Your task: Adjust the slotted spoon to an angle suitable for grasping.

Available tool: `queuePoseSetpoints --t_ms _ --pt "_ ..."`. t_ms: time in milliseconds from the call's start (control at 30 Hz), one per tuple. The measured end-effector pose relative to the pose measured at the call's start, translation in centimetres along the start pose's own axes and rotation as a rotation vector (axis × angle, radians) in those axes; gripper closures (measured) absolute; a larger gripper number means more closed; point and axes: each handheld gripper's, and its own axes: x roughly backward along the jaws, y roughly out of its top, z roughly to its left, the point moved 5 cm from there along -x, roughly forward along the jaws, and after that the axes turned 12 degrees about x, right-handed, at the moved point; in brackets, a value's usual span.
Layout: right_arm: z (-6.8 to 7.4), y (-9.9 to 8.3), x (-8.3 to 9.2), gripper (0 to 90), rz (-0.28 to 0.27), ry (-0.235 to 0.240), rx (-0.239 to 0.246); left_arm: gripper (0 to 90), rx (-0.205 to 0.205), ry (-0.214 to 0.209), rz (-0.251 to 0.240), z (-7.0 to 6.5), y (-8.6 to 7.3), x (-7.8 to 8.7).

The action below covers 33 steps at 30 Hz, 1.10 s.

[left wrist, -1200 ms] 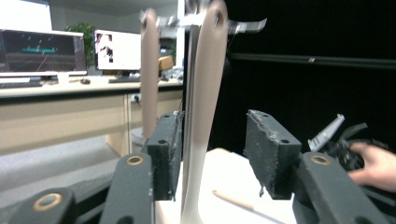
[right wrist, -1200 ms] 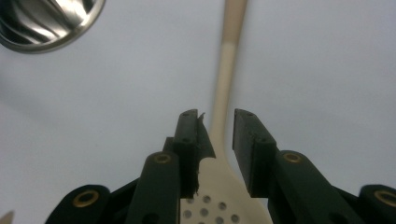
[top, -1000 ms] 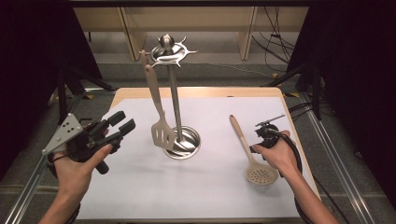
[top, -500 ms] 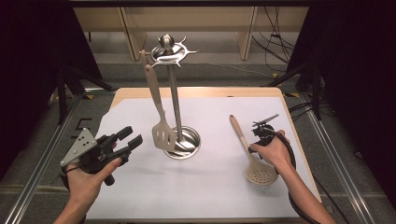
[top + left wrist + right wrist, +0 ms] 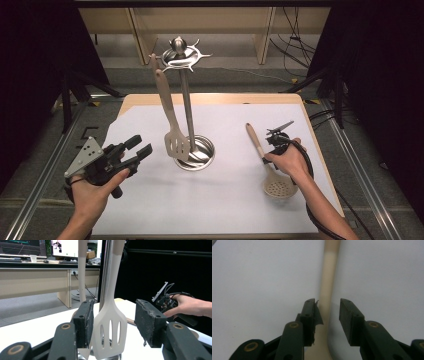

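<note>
Skimmer handle between parted fingers

Right gripper [image 5: 276,141] sits at the right of the high view, over the handle of a cream skimmer spoon [image 5: 266,165] that lies flat on the white bench [image 5: 230,210]. Its handle points toward the upper left of the frame and its perforated bowl toward the lower right. In the right gripper view the skimmer's handle [image 5: 329,290] runs up the middle of the frame between the two black fingers [image 5: 309,315]; these have just been closing a little, yet a gap shows on the handle's right side, so nothing is clamped.

Left gripper [image 5: 136,152] is at the lower left of the high view, its fingers spread and holding nothing, just left of a steel utensil stand [image 5: 186,100] at the centre. A cream slotted turner [image 5: 172,125] hangs from the stand's top ring. In the left gripper view the turner's blade [image 5: 110,335] shows between the parted fingers [image 5: 83,322], farther off and untouched.
</note>
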Motion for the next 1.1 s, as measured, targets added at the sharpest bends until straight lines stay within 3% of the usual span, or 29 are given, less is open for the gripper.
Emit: queuePoseSetpoints --t_ms 33,100,167,500,567,633,667,933,1100 --pt "-0.25 0.02 -0.11 66.7 -0.005 -0.017 0.025 48.5 0.003 0.0 0.0 -0.02 -0.02 -0.03" --pt "0.07 0.0 -0.14 67.1 0.012 0.0 0.002 48.5 0.005 0.001 0.001 -0.01 -0.03 -0.05" --pt "-0.17 0.05 -0.36 67.6 0.006 -0.016 0.032 48.5 0.005 0.001 0.002 -0.01 -0.04 -0.05" --pt "0.09 0.2 -0.48 68.4 0.043 -0.019 0.033 48.5 0.01 0.001 0.005 0.09 -0.11 -0.07" --pt "0.41 0.17 -0.45 68.6 0.061 0.002 0.019 48.5 0.008 -0.001 0.008 0.1 -0.14 -0.08" --pt "0.13 0.19 -0.65 68.7 0.057 -0.027 0.045 48.5 0.008 0.0 0.009 0.13 -0.18 -0.08" --pt "0.24 0.14 -0.53 68.8 0.086 -0.016 0.041 48.5 0.008 0.0 0.01 0.14 -0.19 -0.08" --pt "0.5 0.27 -0.7 69.6 0.096 -0.003 0.032 48.5 0.019 0.003 0.014 0.26 -0.34 -0.12" --pt "0.25 0.33 -0.78 70.3 0.114 -0.018 0.057 48.5 0.019 0.003 0.016 0.3 -0.38 -0.11"
